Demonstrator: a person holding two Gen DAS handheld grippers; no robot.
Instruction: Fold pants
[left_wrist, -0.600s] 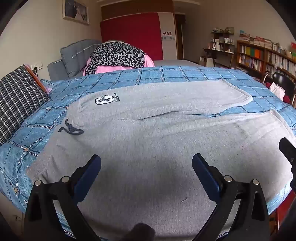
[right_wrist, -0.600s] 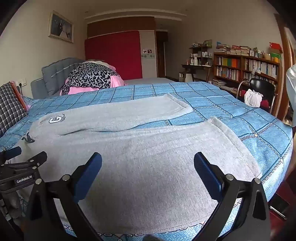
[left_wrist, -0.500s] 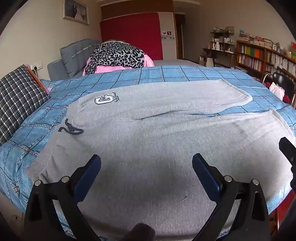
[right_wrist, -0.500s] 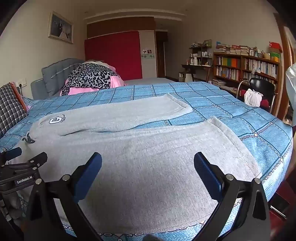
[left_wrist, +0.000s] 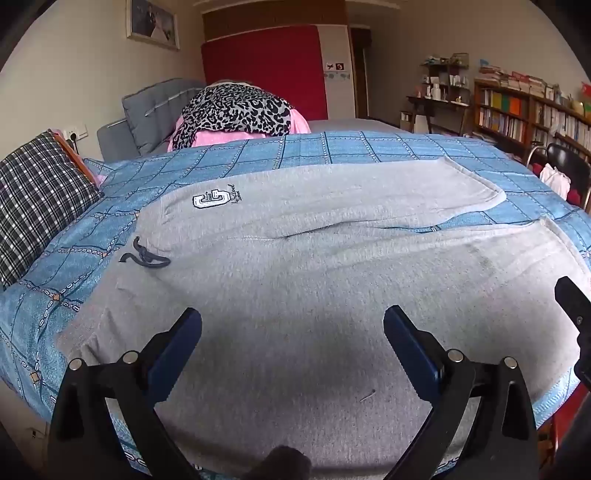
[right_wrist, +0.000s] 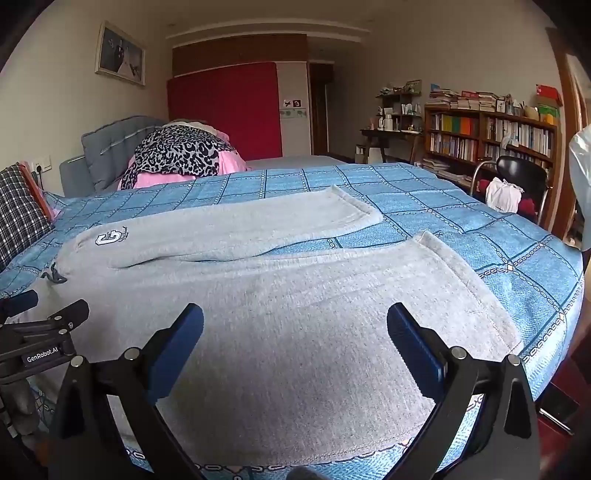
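Bedroom light falls on a bed (left_wrist: 332, 147) with a blue checked cover, and your grey pants (left_wrist: 314, 266) lie flat across it, waistband toward the plaid pillow (left_wrist: 40, 199), legs spread away from it. Your left gripper (left_wrist: 291, 332) and right gripper (right_wrist: 295, 328) both hover above the near leg, jaws wide and empty. Expect soft, limp, fairly thick fleece; pinch the near leg's edge at waistband and hem.
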